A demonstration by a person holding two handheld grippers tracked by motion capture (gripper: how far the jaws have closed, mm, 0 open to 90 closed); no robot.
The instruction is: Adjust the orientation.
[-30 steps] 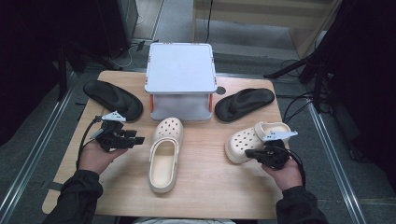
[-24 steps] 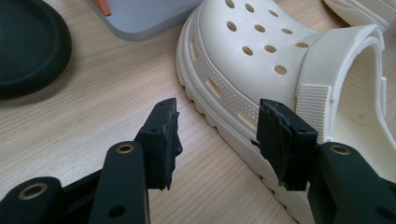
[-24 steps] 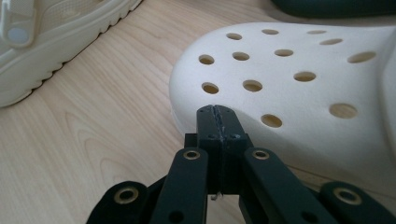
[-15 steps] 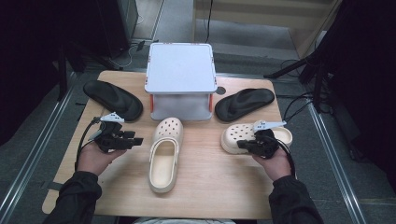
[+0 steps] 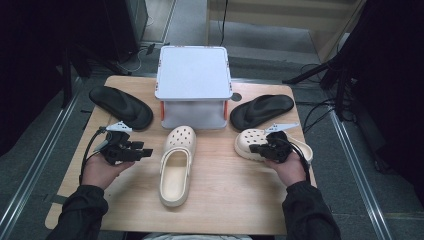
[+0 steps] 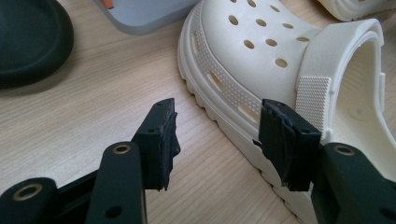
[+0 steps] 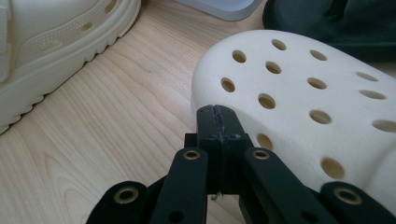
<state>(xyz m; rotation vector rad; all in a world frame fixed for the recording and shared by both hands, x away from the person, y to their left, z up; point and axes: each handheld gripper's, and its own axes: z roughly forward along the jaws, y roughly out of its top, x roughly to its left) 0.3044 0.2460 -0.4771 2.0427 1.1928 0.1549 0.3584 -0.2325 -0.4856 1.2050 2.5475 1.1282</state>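
On a pale wooden counter (image 5: 225, 200), the right tool (image 5: 257, 148), pressed together, touches a cream perforated foam clog (image 5: 248, 142) while the left tool (image 5: 147, 152) rests spread.

Bright tabletop in a dark room, soft high view, sharper gripper views.

Overhead light falls on the wooden table (image 5: 225, 200) and the pale platform (image 5: 193, 74), while the surroundings sink into near black. The high view is soft and low in detail. In the left gripper view the cream clog (image 6: 261, 60) is evenly lit, casting a faint shadow; nearest jaw parts blur slightly.
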